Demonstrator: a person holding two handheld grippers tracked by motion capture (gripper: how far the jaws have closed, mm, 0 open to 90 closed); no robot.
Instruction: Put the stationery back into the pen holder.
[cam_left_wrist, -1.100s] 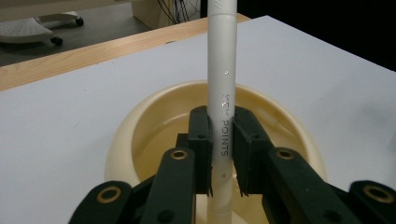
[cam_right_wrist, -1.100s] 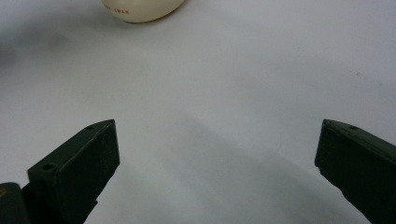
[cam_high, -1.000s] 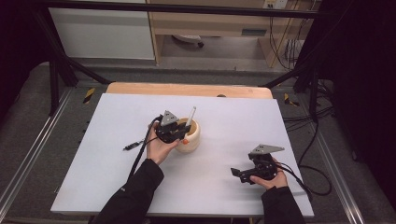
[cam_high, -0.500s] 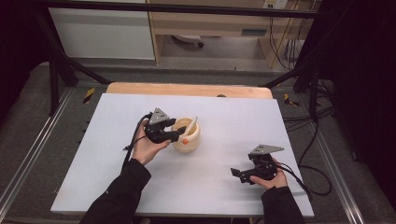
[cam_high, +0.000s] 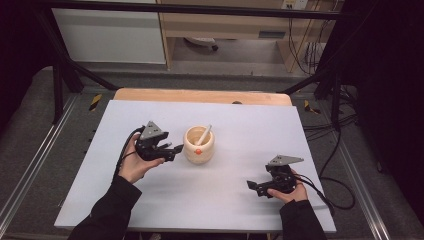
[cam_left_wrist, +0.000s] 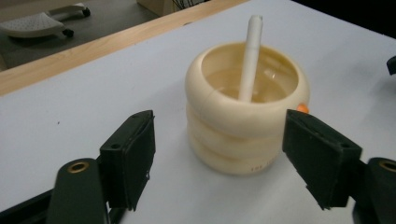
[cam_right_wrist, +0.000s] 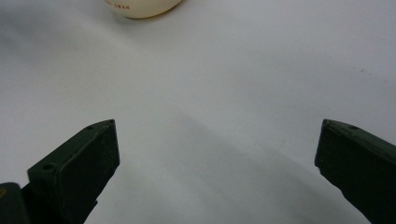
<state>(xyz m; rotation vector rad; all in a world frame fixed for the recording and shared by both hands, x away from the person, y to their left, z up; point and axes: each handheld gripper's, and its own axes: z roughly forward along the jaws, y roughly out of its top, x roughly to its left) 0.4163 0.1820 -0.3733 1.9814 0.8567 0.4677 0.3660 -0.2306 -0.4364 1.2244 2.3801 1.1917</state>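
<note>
Left tongs (cam_high: 175, 149) back from cup (cam_high: 199, 145), released; stick (cam_high: 204, 135) upright-tilted; right tongs (cam_high: 254, 186) agape.

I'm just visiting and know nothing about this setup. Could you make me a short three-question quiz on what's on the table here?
1. True or false: the white stick lies flat on the table.
2. What does the left gripper face: A) the cream cup, B) a plate, C) a box?
3. Is anything between the right gripper's jaws?

Key: 1. False; it leans inside the cup. 2. A. 3. No, its jaws stand open over bare table.
</note>
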